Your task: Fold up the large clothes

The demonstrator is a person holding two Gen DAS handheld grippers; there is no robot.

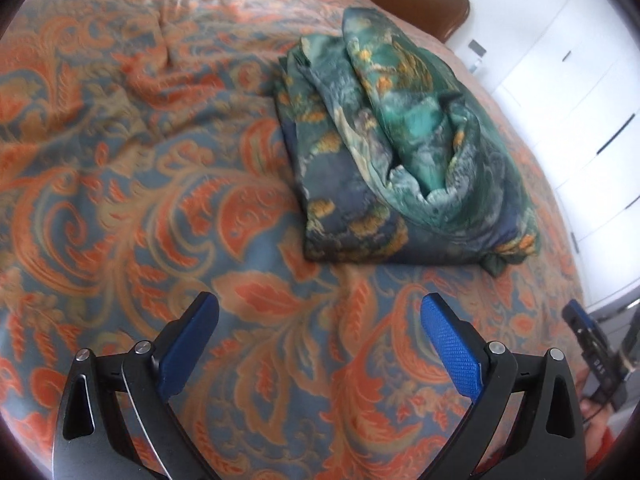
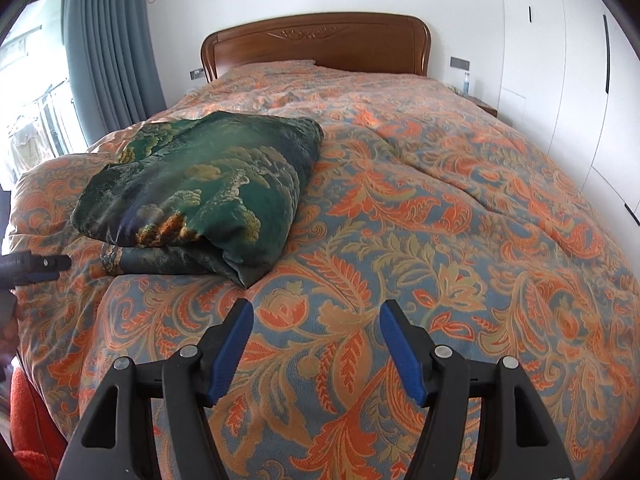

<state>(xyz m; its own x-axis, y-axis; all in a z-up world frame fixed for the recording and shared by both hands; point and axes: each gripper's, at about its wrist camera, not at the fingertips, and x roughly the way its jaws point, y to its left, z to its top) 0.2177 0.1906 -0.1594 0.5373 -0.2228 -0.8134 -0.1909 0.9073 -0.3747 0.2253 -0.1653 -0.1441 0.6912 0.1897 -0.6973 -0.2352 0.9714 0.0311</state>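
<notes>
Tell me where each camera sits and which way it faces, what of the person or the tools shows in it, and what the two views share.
Left wrist view: rides the left hand-held gripper, angled down at the bedspread and the folded green garment; its jaws are open, and the right hand-held gripper shows at the right edge.
Right wrist view: rides the right hand-held gripper, facing along the bed to the headboard; jaws open and empty, left tool at the left edge.
Shared: the garment, the bedspread, the headboard.
</notes>
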